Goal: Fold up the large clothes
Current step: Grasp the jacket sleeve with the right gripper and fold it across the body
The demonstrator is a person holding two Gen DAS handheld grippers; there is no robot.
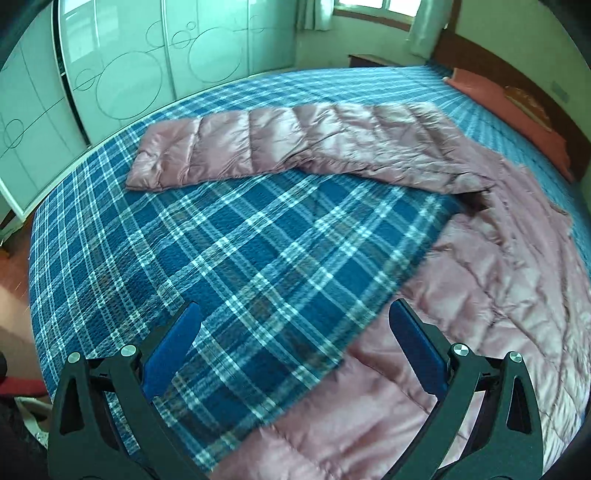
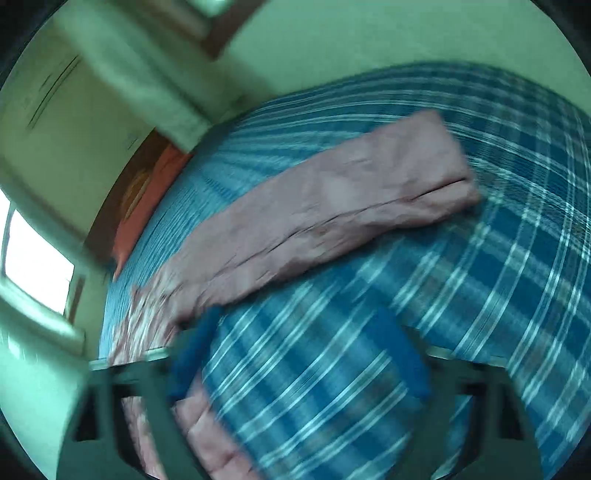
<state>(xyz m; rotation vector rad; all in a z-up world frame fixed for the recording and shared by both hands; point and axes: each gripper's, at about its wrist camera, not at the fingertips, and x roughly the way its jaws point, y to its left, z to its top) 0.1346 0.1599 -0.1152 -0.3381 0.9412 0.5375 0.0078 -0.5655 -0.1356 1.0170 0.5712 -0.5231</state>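
A pink quilted puffer jacket point(image 1: 480, 295) lies spread on the blue plaid bed point(image 1: 240, 251). Its sleeve point(image 1: 280, 144) stretches out flat to the left across the bed. My left gripper point(image 1: 295, 325) is open and empty, above the plaid cover beside the jacket's body edge. In the blurred right wrist view a sleeve point(image 2: 332, 206) lies across the bed, and the jacket's body point(image 2: 207, 428) shows at the lower left. My right gripper point(image 2: 299, 332) is open and empty above the plaid cover, its left finger near the jacket's edge.
A red pillow point(image 1: 509, 107) lies along the wooden headboard point(image 1: 535, 85) at the far right. A white sliding wardrobe point(image 1: 129, 62) stands past the bed's far side. A window with curtains point(image 1: 369, 14) is at the back. Wooden floor point(image 1: 14, 258) shows at the left.
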